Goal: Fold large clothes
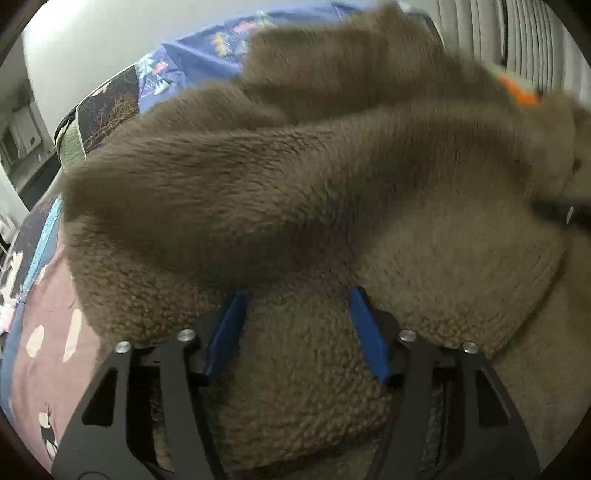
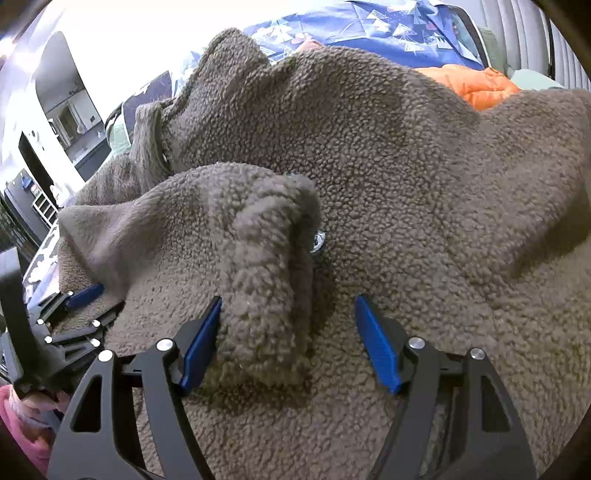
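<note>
A large brown fleece garment [image 1: 314, 192] lies heaped on the bed and fills both views [image 2: 388, 177]. My left gripper [image 1: 297, 299] is open, its blue fingers [image 1: 225, 328] spread over the fleece, with a fold hanging blurred just above them. My right gripper [image 2: 288, 306] is open; a rolled fold of fleece [image 2: 266, 280] lies between its fingers, against the left pad [image 2: 201, 343] and apart from the right one. A metal snap [image 2: 318, 240] shows beside that fold. The left gripper also shows at the left edge of the right wrist view [image 2: 79, 295].
The bed has a patterned blue and pink cover [image 1: 48, 314]. An orange garment [image 2: 476, 86] lies beyond the fleece, with blue bedding [image 2: 369, 29] behind it. A curtain [image 1: 498, 29] hangs at the far right. Room furniture [image 2: 55, 122] stands to the left.
</note>
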{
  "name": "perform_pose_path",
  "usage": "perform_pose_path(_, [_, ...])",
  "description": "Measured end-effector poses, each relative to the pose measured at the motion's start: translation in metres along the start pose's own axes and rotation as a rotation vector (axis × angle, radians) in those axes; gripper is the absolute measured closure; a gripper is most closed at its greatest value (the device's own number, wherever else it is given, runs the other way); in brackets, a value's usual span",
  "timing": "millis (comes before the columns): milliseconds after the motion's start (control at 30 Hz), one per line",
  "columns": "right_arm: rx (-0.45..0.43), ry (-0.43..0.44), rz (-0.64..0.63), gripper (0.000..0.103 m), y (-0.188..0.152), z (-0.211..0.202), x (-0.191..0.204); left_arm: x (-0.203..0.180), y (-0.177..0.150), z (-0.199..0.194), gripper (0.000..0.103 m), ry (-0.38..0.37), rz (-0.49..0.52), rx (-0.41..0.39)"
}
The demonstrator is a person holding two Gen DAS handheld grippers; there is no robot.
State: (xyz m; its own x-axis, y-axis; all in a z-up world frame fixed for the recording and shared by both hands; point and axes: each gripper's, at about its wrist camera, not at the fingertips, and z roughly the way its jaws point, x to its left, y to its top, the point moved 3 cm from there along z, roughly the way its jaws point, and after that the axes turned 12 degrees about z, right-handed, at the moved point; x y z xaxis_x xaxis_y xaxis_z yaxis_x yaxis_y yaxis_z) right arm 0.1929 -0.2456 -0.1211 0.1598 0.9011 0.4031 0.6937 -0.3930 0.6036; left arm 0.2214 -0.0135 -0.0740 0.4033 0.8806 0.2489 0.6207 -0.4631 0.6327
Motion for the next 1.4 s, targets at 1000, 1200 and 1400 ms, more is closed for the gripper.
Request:
perform_pose_path(1000, [-0.440, -0.095, 0.839, 0.091, 0.123, -0.145, -0.339, 0.011, -0.008, 0.010, 0.011, -0.015, -0.042, 0.021])
perform_pose_path(1200, [-0.514, 0.074, 0.490, 0.091, 0.144, -0.189, -0.183, 0.016, -0.007, 0.007, 0.011, -0.031, -0.056, 0.012])
perform_pose_path(1400, [-0.389, 0.262, -0.038, 0.090, 0.091, -0.147, 0.034, 0.034, -0.012, -0.002, 0.011, -0.100, -0.116, -0.039])
